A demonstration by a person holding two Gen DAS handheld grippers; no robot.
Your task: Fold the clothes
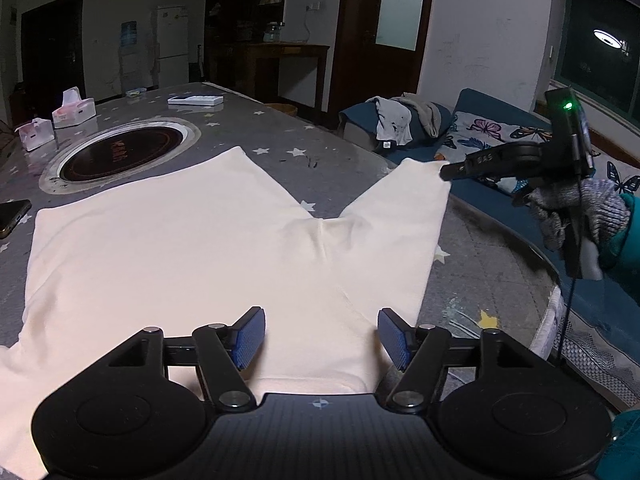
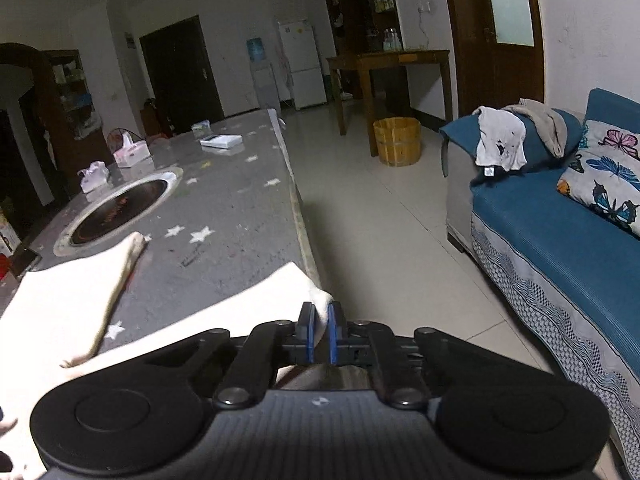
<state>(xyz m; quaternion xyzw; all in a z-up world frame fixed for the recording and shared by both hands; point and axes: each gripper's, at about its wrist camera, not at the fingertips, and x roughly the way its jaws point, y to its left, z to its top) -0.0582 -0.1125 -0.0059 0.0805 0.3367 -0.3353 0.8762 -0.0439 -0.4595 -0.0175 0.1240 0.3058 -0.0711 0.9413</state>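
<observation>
Cream knit fabric, a pair of shorts or trousers [image 1: 192, 248], is spread flat on the grey star-printed table [image 1: 352, 160], near its right edge. The long axis runs from the waist at the near edge out to two leg ends pointing away toward the far edge; the legs split in a V. The right leg end reaches the table's right edge.

The left gripper [image 1: 320, 338] is seen with its blue pads [image 1: 250, 338] standing wide apart, hovering over the waist area, cloth below them but not pinched. The right gripper [image 2: 320, 334] is closed on the cream fabric: in the right wrist view a corner of the right leg end is clamped between the narrow blue pads. In the left wrist view the same gripper [image 1: 446, 171] is seen from the side at that leg tip, held by a grey knit-gloved hand [image 1: 580, 212] with a teal sleeve; a green light glows on it.

Only the right wrist view shows the tiled floor and a wooden bucket [image 2: 397, 142]. Only the left wrist view shows the whole garment and a dark phone [image 1: 12, 216] at the left edge. Both show the round black inset cooktop [image 1: 120, 154], with red writing too blurred to read, and the blue sofa [image 2: 560, 216]. White lettering on the right gripper's arm cannot be read.
</observation>
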